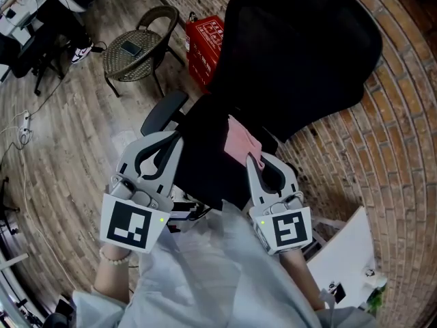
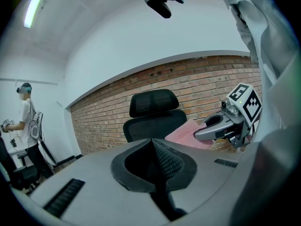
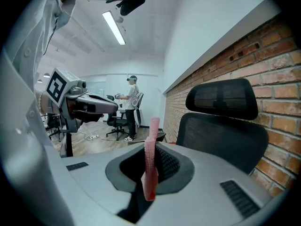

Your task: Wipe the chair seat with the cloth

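By the brick wall (image 1: 403,135), my right gripper (image 1: 255,161) pinches the pink cloth (image 1: 240,141) above the chair (image 1: 300,53); my left gripper (image 1: 176,139) seems closed, empty.

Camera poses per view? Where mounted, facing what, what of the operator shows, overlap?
Head view: on the person's head, steeply down onto the office chair; left gripper, right gripper, shirt show.
Left gripper view: along its shut, empty jaws toward chair and brick wall; right gripper with pink cloth at right.
Right gripper view: along jaws shut on the cloth; chair right, left gripper left.
Both gripper views share the chair.
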A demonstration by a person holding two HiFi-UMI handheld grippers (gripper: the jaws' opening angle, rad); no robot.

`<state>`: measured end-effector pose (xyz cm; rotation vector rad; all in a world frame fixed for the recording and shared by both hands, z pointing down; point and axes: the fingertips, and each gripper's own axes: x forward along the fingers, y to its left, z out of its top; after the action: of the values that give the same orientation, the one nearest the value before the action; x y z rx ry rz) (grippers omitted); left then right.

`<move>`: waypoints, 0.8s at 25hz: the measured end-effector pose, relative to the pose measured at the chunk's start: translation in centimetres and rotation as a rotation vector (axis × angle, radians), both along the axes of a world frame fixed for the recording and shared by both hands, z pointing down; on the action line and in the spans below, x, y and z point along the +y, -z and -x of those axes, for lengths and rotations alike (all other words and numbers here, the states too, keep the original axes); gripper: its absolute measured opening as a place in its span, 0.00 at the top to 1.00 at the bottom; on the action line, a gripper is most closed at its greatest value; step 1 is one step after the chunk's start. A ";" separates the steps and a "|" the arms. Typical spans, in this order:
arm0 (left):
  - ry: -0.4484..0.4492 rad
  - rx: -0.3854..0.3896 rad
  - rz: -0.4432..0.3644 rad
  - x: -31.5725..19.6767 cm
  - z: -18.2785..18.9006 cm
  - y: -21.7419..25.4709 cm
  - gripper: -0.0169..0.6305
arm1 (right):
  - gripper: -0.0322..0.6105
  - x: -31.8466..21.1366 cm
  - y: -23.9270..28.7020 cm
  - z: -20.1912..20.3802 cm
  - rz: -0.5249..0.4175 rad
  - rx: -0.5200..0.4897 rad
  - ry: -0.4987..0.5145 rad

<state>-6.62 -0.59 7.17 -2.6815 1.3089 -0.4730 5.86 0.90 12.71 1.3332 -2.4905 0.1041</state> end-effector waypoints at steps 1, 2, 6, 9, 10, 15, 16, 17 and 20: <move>0.001 0.001 0.001 0.0 0.0 0.0 0.95 | 0.87 0.0 0.0 0.0 0.002 0.000 -0.001; 0.002 0.001 0.002 -0.1 0.1 -0.1 0.95 | 0.87 0.0 -0.1 0.0 0.005 0.000 -0.001; 0.007 0.005 0.003 -0.2 0.3 -0.1 0.95 | 0.87 0.0 -0.2 0.2 0.008 0.003 0.004; 0.013 0.011 0.007 -0.3 0.3 -0.2 0.95 | 0.87 0.0 -0.3 0.3 0.008 0.001 0.008; 0.015 0.012 0.009 -0.4 0.3 -0.2 0.95 | 0.87 0.0 -0.3 0.3 0.009 0.001 0.009; 0.022 0.019 0.012 -0.4 0.5 -0.3 0.95 | 0.87 -0.1 -0.4 0.4 0.014 0.003 0.009; 0.024 0.021 0.012 -0.4 0.6 -0.3 0.95 | 0.87 -0.1 -0.4 0.4 0.014 0.003 0.008; 0.025 0.023 0.013 -0.5 0.6 -0.3 0.95 | 0.87 -0.1 -0.4 0.4 0.015 0.002 0.008; 0.027 0.022 0.014 -0.5 0.6 -0.4 0.95 | 0.87 0.0 -0.6 0.3 0.020 0.005 0.008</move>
<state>-7.24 -1.07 7.58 -2.6913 1.3543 -0.4590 5.52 0.85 13.33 1.3133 -2.4836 0.1236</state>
